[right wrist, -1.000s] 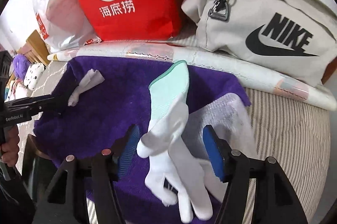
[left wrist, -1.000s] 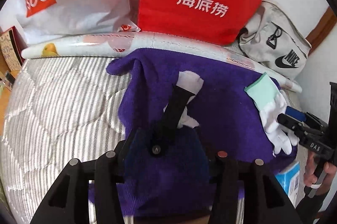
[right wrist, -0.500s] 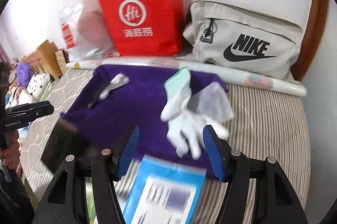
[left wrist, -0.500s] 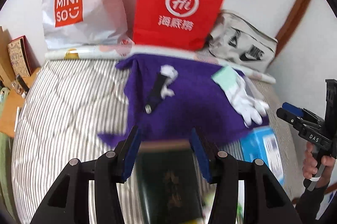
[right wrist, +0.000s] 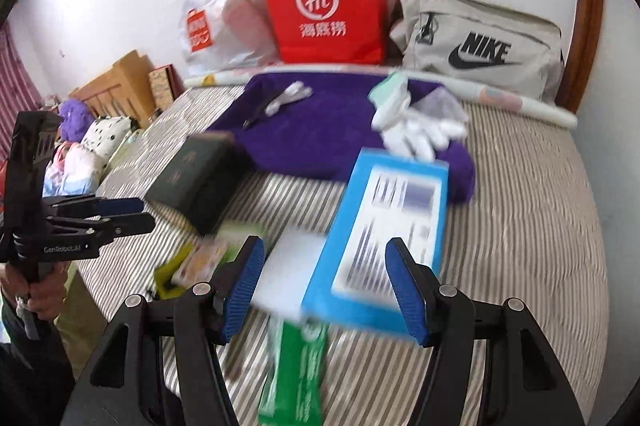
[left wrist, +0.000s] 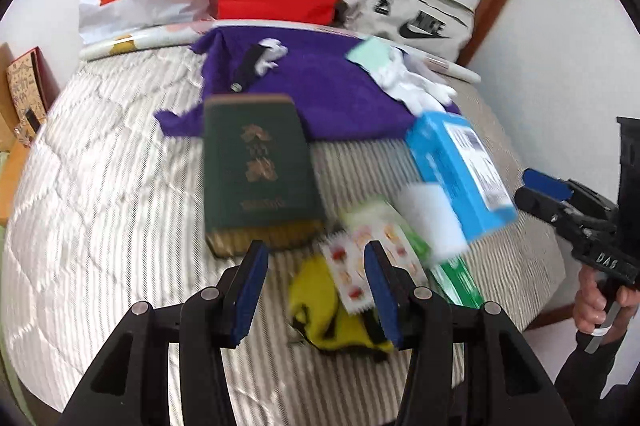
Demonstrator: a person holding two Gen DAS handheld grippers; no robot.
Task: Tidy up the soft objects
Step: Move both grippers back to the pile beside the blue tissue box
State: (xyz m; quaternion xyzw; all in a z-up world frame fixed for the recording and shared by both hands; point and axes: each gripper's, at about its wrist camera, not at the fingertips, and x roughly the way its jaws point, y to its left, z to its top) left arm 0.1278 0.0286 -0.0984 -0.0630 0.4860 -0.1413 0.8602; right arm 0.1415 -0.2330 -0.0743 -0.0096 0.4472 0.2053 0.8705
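White gloves (right wrist: 416,130) lay on the purple towel (right wrist: 320,130) at the bed's far end, well beyond both grippers; right gripper (right wrist: 324,282) looked nearer, its fingers released and empty, like the left gripper (left wrist: 316,290).

both grippers, left gripper (left wrist: 316,288) and right gripper (right wrist: 334,290), point downward, fingers apparently parted and empty.

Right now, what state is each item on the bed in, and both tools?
Left tool: open, nothing between its pads.
Right tool: open, holding nothing.
Purple towel: spread flat on the bed.
White gloves: lying loose on the towel's edge.
Green book: closed, flat.
Blue box: closed, lying flat.
Yellow cloth: crumpled, partly under a printed packet.
Red bag: upright against the wall.
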